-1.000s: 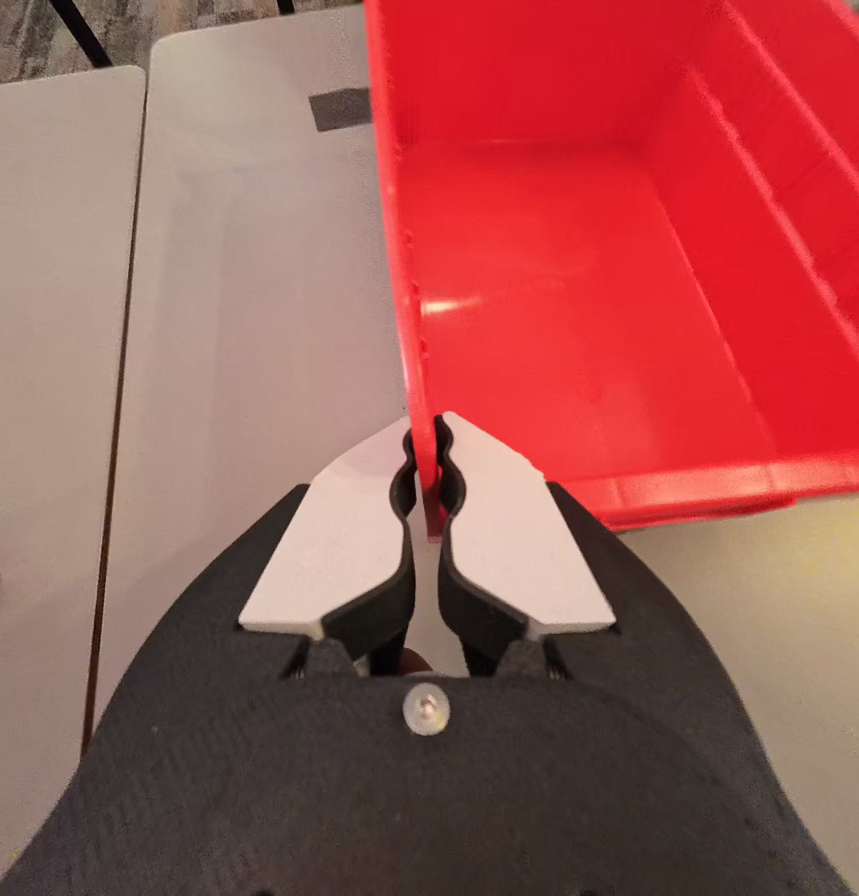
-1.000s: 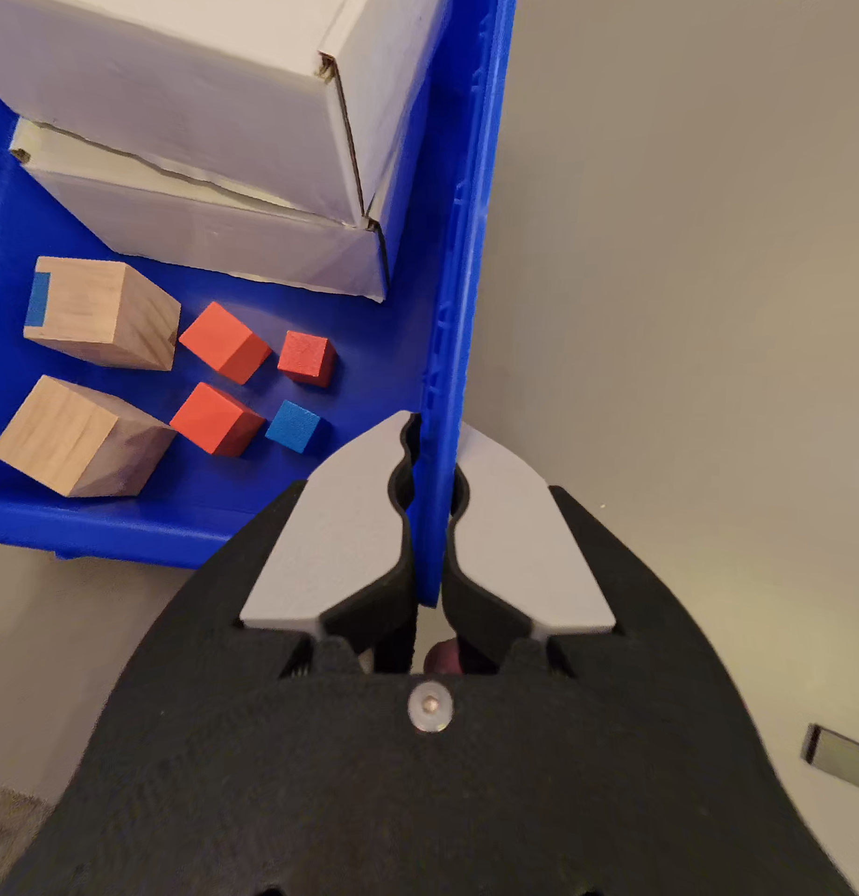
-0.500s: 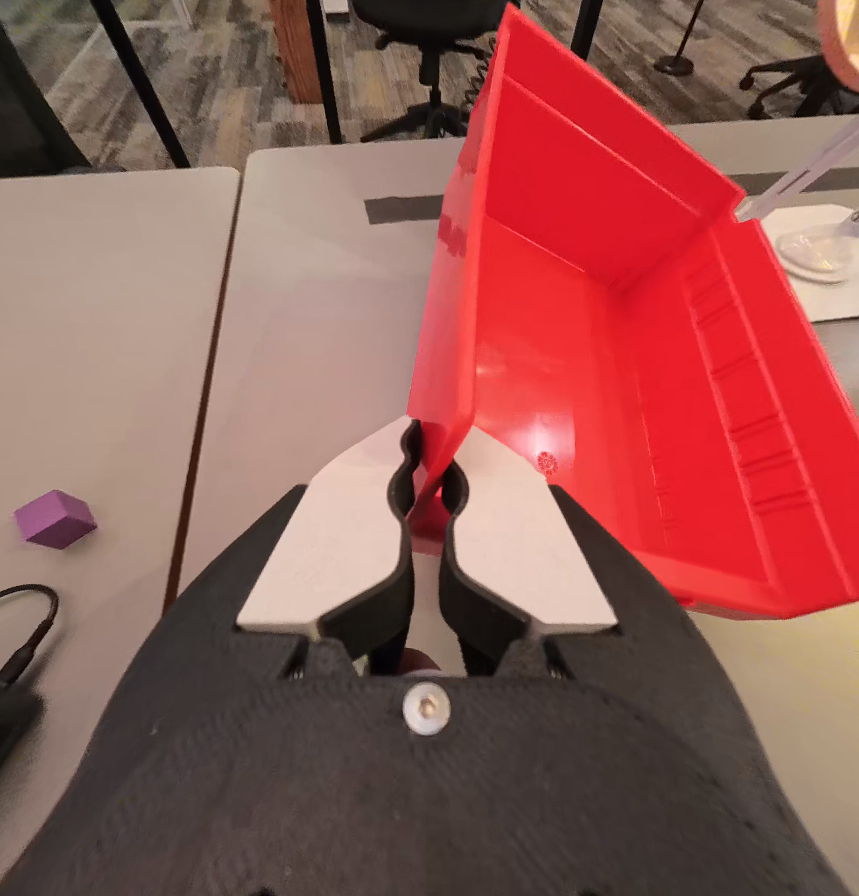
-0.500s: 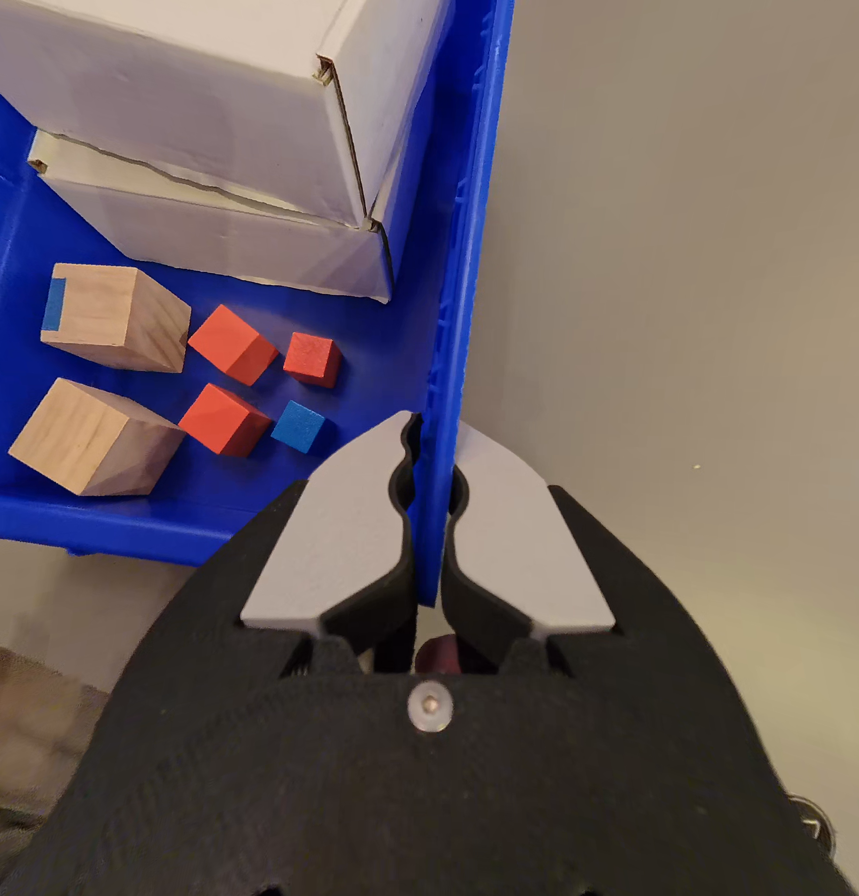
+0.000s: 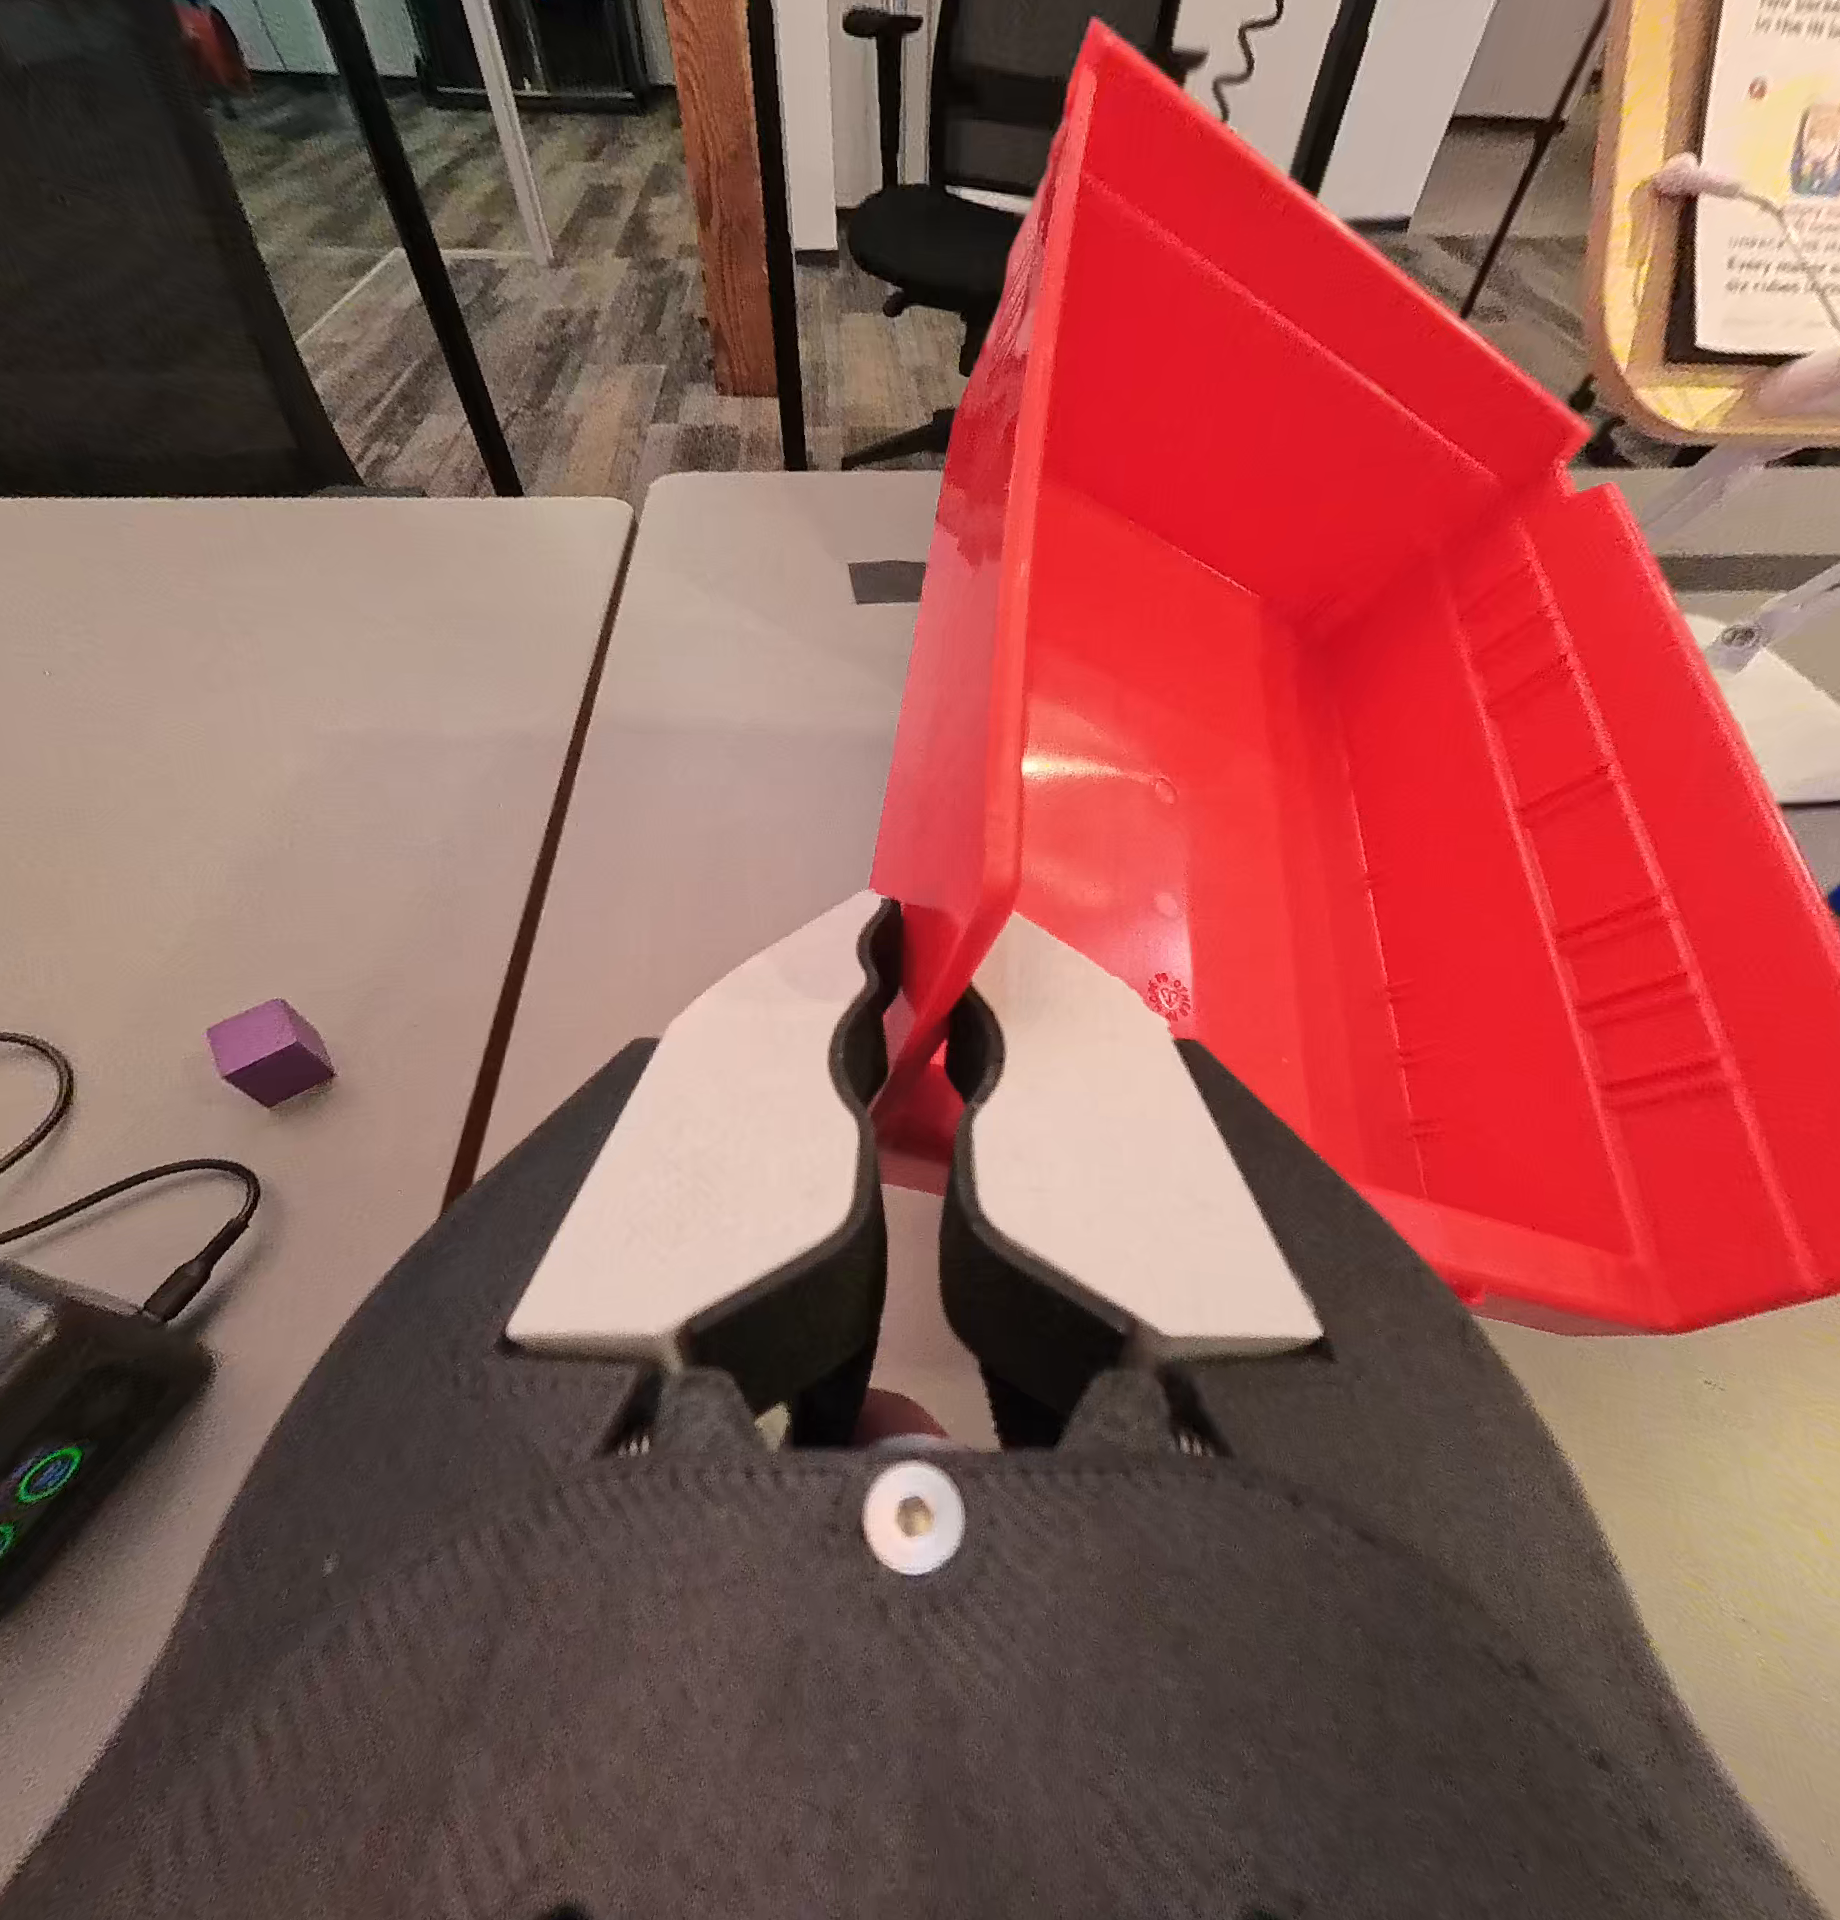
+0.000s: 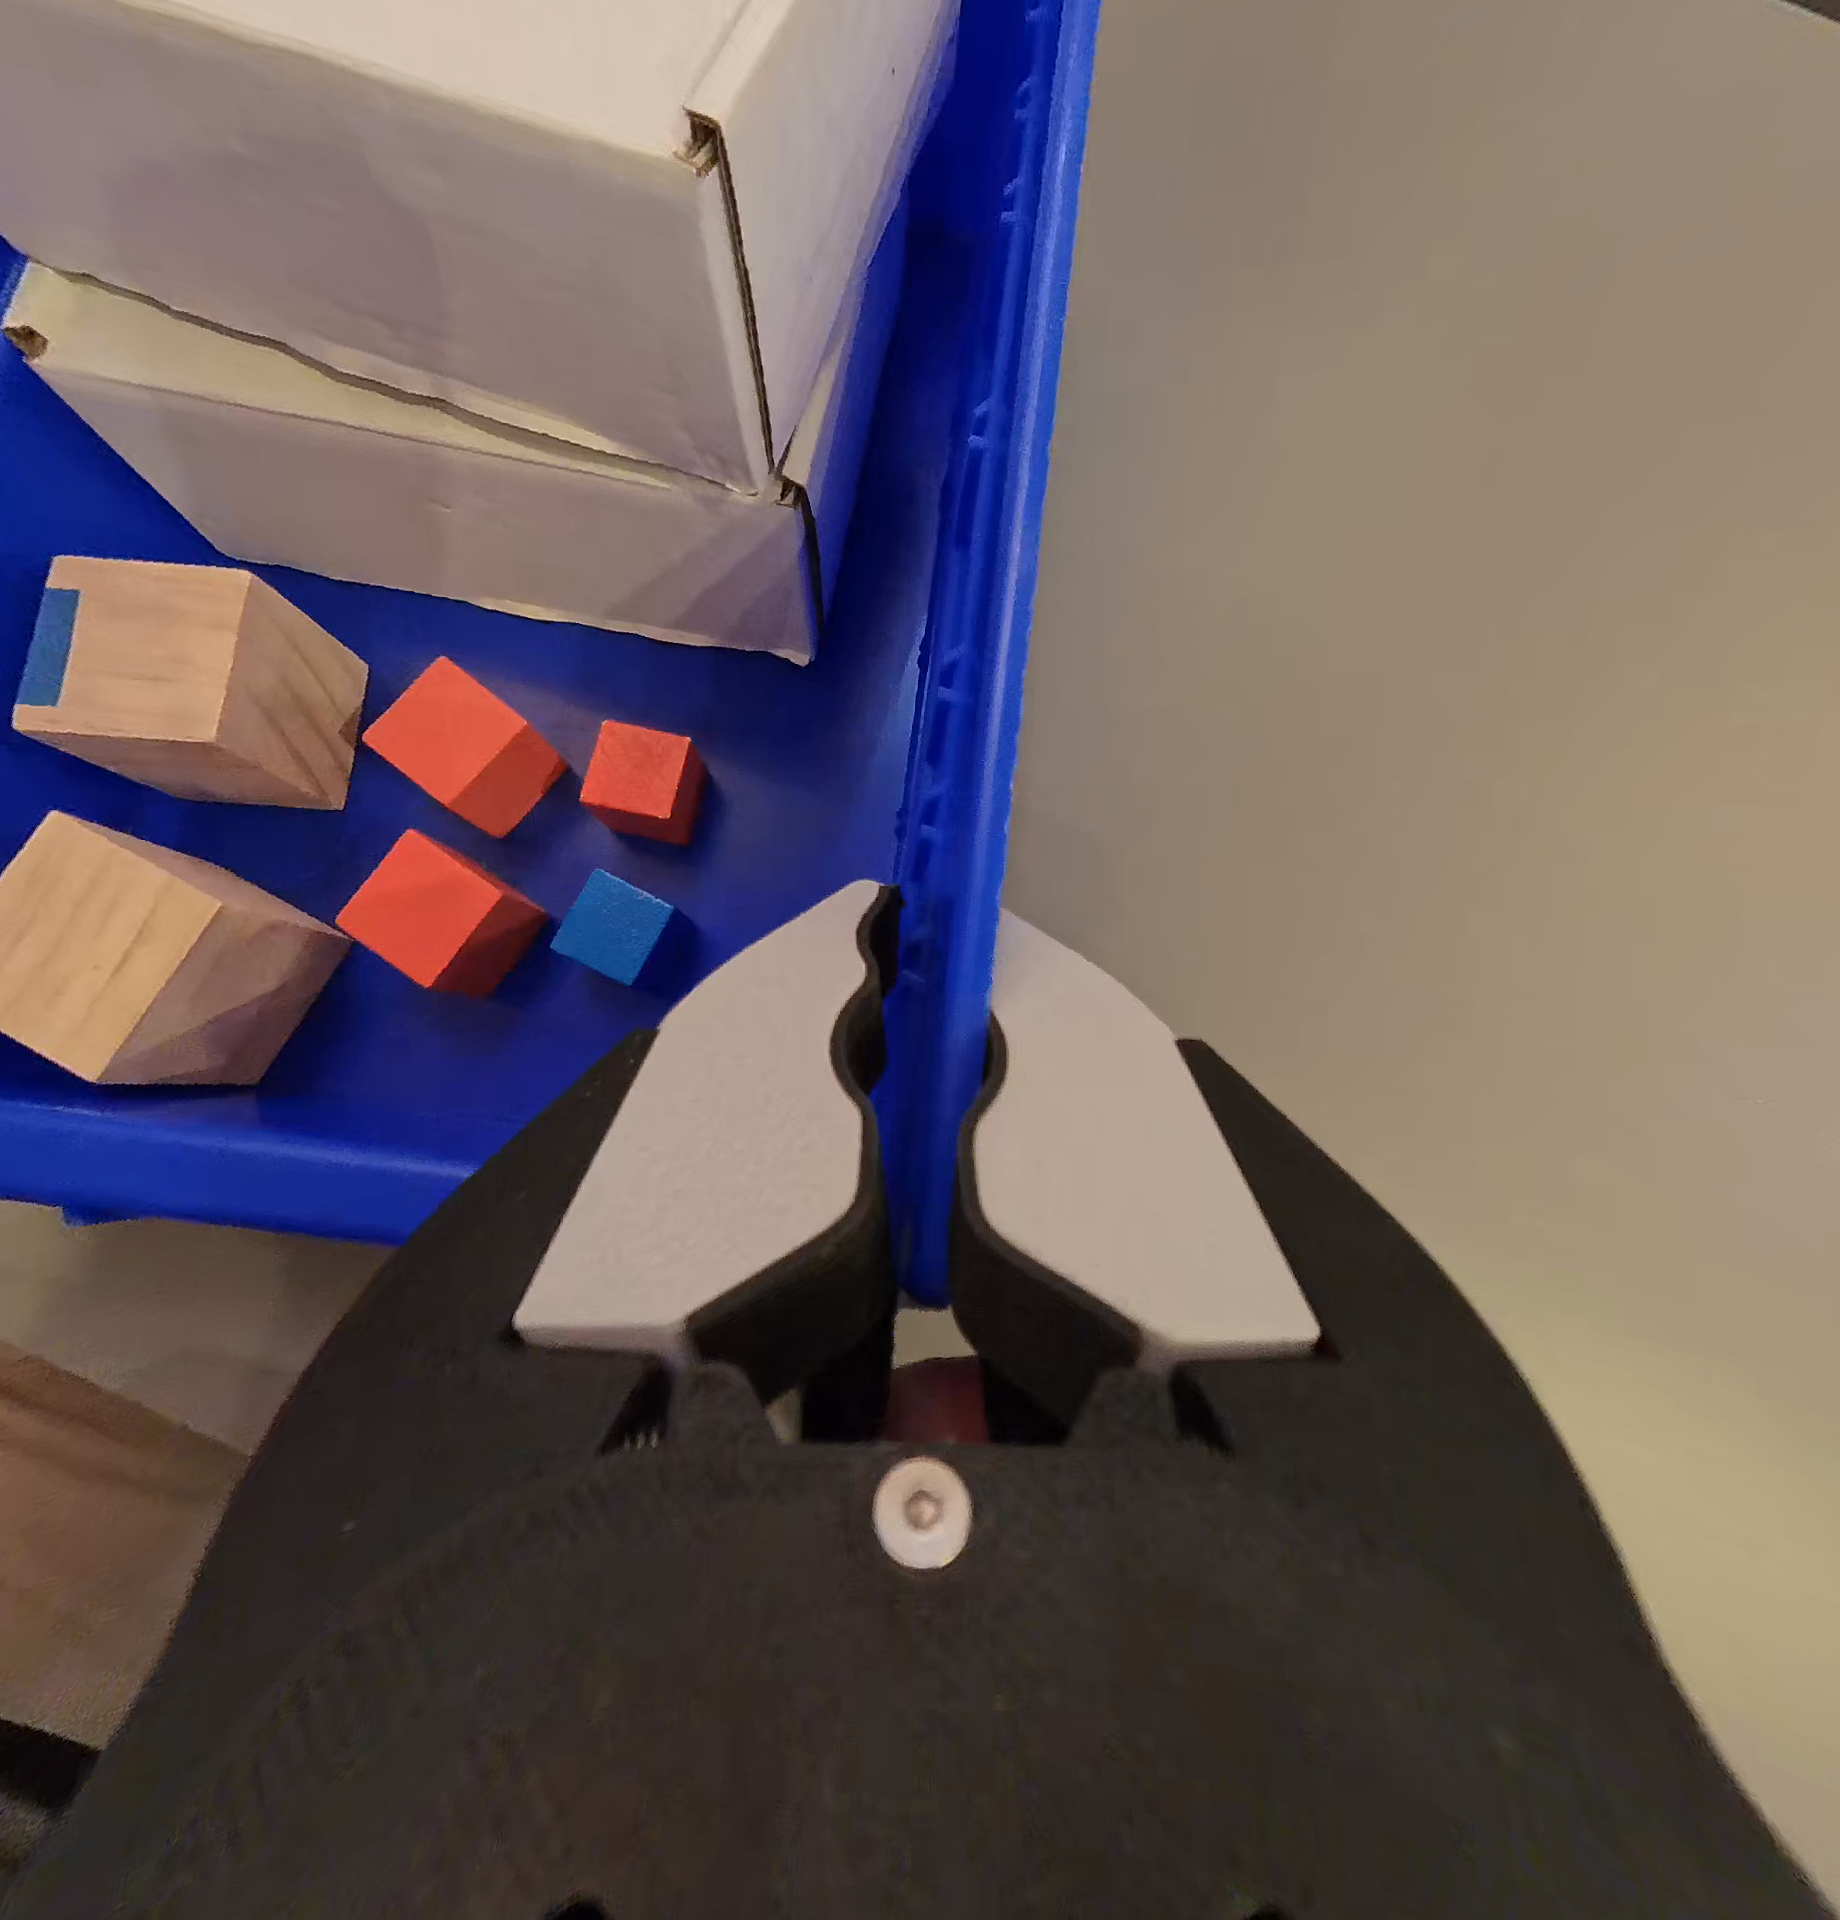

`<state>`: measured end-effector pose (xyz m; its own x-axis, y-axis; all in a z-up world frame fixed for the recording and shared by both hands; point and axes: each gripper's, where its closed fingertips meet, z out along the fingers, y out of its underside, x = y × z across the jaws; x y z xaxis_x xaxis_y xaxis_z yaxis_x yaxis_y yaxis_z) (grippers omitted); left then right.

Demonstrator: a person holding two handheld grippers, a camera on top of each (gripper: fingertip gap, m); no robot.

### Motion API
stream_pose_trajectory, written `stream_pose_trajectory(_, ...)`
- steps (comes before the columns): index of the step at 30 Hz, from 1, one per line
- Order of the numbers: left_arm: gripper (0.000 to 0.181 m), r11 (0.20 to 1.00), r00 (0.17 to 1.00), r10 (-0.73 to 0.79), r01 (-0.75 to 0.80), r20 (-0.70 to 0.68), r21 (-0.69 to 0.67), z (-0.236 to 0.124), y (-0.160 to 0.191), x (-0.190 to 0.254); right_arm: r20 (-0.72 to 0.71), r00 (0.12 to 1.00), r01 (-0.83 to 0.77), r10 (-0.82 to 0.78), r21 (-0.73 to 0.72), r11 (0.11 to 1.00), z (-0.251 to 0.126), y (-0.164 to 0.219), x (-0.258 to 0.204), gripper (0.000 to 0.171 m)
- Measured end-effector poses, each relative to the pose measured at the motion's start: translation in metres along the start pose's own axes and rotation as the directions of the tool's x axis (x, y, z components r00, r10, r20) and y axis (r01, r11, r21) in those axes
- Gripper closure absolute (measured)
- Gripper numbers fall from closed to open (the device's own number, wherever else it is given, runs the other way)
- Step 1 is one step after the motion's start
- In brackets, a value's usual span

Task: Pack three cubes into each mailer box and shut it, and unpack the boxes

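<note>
Two white mailer boxes (image 6: pixel 407 343), light and crushable, lie stacked in the blue bin (image 6: pixel 957 727) whose wall the right tool (image 6: pixel 931 997) clamps; best held by their edges. The left tool (image 5: pixel 921 997) pinches the tilted, empty red bin (image 5: pixel 1311 831). Small cubes (image 6: pixel 459 743), rigid, suit flat-face grips.

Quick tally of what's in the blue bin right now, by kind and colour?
White mailer boxes: 2
Wooden cubes: 2
Red cubes: 3
Blue cube: 1
Total: 8 in the blue bin. A purple cube lies outside it, on the table.
</note>
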<state>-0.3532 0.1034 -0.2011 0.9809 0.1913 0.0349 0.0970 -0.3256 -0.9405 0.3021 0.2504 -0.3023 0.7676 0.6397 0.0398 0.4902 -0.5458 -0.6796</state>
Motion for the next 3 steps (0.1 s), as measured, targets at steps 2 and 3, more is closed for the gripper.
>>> stream_pose_trajectory(2, 0.175, 1.0, 1.0, -0.015, 0.015, 0.009, 0.022, -0.0082, -0.003, -0.0024, 0.013, 1.0, -0.001, 0.001, 0.005, 1.0, 0.0019, -0.0025, -0.0071, 0.164)
stream_pose_trajectory(3, 0.175, 0.999, 1.0, -0.024, 0.024, 0.012, 0.034, -0.0124, -0.0044, -0.0037, 0.014, 1.0, -0.001, 0.001, 0.005, 1.0, 0.0028, -0.0035, -0.01, 0.164)
